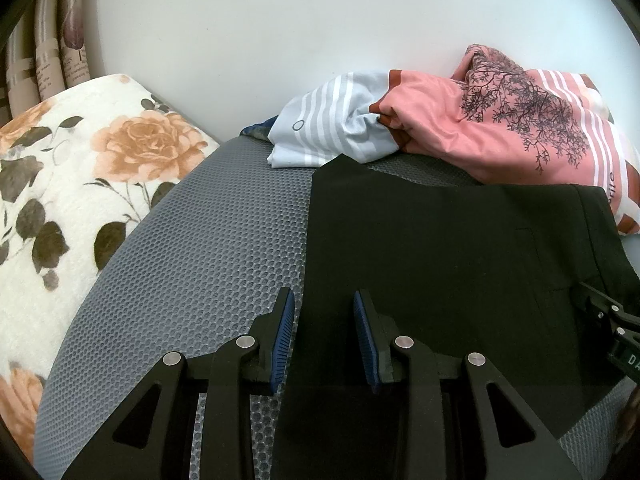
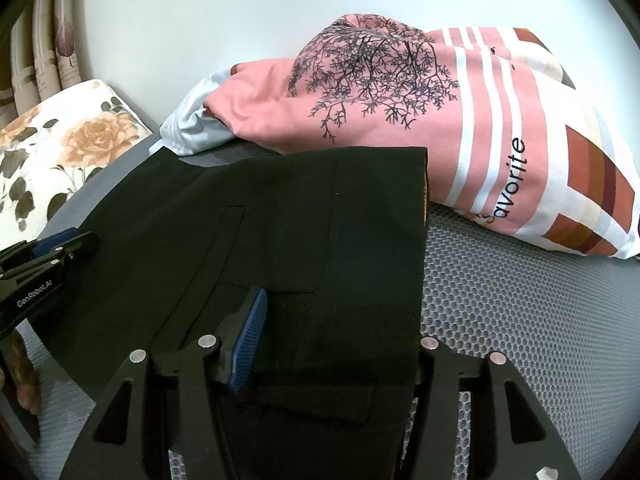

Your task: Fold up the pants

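Black pants (image 1: 448,264) lie folded flat on the grey mesh mat (image 1: 208,240), also in the right wrist view (image 2: 288,240). My left gripper (image 1: 324,336) is open over the pants' left edge, the edge running between its blue pads (image 1: 285,332). My right gripper (image 2: 332,340) is open at the pants' near right part; its left blue pad (image 2: 250,340) rests on the cloth and the right finger is hidden under the fabric. The left gripper also shows at the left of the right wrist view (image 2: 60,246), and the right gripper's tip at the right edge of the left wrist view (image 1: 604,312).
A pink, white and light-blue printed quilt (image 2: 420,120) is bunched behind the pants against the pale wall. A floral cushion (image 1: 60,184) lies at the left. The grey mat (image 2: 520,300) extends to the right of the pants.
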`<state>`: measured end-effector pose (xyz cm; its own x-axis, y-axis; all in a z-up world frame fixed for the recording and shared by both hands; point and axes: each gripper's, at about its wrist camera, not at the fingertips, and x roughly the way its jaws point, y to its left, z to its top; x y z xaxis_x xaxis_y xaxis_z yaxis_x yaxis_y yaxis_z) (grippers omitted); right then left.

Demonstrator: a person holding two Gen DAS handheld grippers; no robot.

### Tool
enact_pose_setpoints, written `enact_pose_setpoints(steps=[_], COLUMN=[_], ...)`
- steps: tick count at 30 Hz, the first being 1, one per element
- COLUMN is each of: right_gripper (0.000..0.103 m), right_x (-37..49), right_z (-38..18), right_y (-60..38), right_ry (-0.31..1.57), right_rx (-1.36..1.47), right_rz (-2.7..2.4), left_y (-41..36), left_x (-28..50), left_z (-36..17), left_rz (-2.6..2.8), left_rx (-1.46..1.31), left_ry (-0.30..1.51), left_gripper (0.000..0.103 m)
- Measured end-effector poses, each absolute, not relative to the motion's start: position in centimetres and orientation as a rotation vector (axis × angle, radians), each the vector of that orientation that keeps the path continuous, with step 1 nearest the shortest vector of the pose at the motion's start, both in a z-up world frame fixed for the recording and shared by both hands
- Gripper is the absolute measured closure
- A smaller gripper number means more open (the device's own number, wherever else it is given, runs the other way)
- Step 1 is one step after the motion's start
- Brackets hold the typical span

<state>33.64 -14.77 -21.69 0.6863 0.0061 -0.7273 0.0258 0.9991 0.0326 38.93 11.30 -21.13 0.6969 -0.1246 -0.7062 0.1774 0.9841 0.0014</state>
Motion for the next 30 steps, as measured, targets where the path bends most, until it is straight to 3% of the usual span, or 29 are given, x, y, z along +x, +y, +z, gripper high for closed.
enact_pose_setpoints(steps=[30], right_gripper=[0.033], right_x=[33.74], right_z=[-21.79], right_y=[-14.49], right_ry=[0.821], right_rx=[0.012], right_rz=[-0.05], left_y=[11.41], left_x=[38.69], left_z=[-21.17], left_rz=[-0.144], left_rx=[0.076], left_ry=[0.772], left_gripper=[0.07])
